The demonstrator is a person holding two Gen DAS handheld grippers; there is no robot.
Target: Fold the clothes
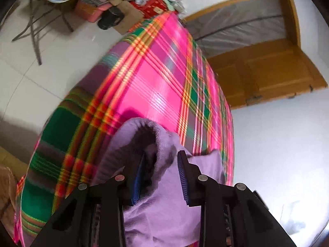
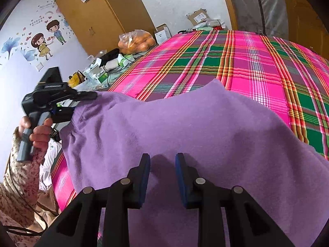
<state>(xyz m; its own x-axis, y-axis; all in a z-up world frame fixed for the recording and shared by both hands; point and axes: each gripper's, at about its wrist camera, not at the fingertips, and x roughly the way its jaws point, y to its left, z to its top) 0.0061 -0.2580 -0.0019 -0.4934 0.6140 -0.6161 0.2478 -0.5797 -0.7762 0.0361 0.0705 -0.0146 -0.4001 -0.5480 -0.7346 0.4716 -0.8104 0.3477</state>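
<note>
My left jaws are clamped on a bunched edge of the soft purple fleece garment (image 1: 164,201): in the left wrist view the fabric wells up between the two blue pads and spills over both sides of the left gripper (image 1: 162,177). From the right wrist view I see the same left gripper (image 2: 82,103) at the garment's far left corner, held in the person's hand (image 2: 36,131), with the cloth drawn toward it. My right jaws stand released, pads apart; the right gripper (image 2: 162,164) hangs just over the middle of the purple fleece garment (image 2: 185,133) with nothing between the pads, its shadow on the cloth.

The garment lies spread on the bed with the pink, green and yellow plaid cover (image 2: 257,65), near the front edge, one point of it reaching up toward the middle of the plaid. I cannot tell which piece of clothing it is, nor whether it is already doubled over.

I judge it light, thick and limp: it will sag and drape from any single hold, and the plush nap should grip the pads well and drag a little on the plaid. It will not break or slip. I would take it at edges and corners, two holds well apart along one hem, since a pinch in the middle only gathers a lump. The pile may make it hard to catch just one layer.
</note>
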